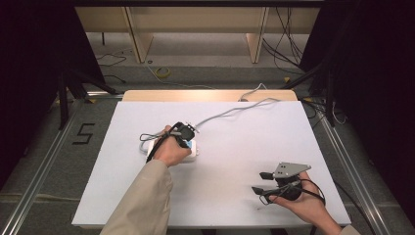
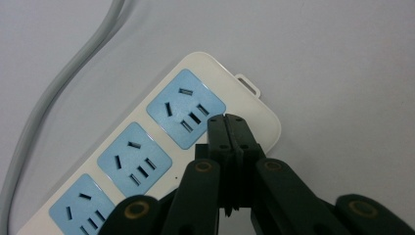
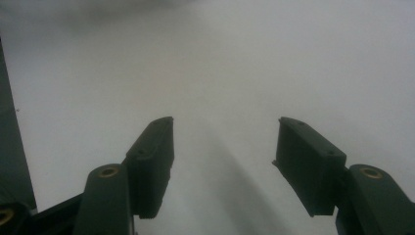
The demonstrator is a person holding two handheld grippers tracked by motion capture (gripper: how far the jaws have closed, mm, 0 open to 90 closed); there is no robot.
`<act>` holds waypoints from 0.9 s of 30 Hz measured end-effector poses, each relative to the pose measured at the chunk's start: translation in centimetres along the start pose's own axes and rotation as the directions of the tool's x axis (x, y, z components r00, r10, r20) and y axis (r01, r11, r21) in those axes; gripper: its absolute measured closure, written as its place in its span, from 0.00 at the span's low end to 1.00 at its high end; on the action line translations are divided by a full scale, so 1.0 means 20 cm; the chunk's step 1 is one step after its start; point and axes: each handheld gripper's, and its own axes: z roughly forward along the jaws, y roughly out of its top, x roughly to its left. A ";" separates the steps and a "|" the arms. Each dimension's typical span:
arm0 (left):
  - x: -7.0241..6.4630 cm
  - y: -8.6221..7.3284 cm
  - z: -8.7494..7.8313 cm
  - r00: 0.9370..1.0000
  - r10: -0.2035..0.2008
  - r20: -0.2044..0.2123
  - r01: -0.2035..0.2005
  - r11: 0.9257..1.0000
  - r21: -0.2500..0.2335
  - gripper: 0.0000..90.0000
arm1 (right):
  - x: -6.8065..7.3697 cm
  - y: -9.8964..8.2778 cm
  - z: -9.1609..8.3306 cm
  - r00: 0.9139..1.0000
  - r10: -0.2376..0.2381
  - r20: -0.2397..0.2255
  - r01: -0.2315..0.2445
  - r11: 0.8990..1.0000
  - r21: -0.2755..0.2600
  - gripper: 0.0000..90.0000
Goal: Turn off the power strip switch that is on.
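A white power strip [image 2: 244, 105] with three blue socket faces lies on the white table [image 1: 235, 147]; in the high view the power strip [image 1: 194, 147] sits left of centre, partly under a hand. Its grey cable [image 1: 230, 111] runs off to the back right, and the same cable [image 2: 63, 83] curves along the left of the left gripper view. My left gripper [image 2: 227, 120] is shut with nothing between its jaws, its tips over the strip's end socket and long edge. In the high view the left gripper [image 1: 188, 141] points down onto the strip. My right gripper [image 1: 258, 181] stands open above bare table near the front right, and the right gripper [image 3: 225, 132] holds nothing.
The table's front edge lies close under the right hand. A black "5" mark [image 1: 84, 133] is on the floor at left. Wooden furniture legs [image 1: 139, 44] and loose cables [image 1: 288, 49] stand beyond the far edge, with dark curtains on both sides.
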 end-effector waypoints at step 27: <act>0.04 -0.20 -0.15 0.999 -0.037 0.034 0.042 0.988 -0.150 0.75 | 0.00 0.00 0.01 1.000 0.001 -0.005 -0.001 1.000 0.006 0.45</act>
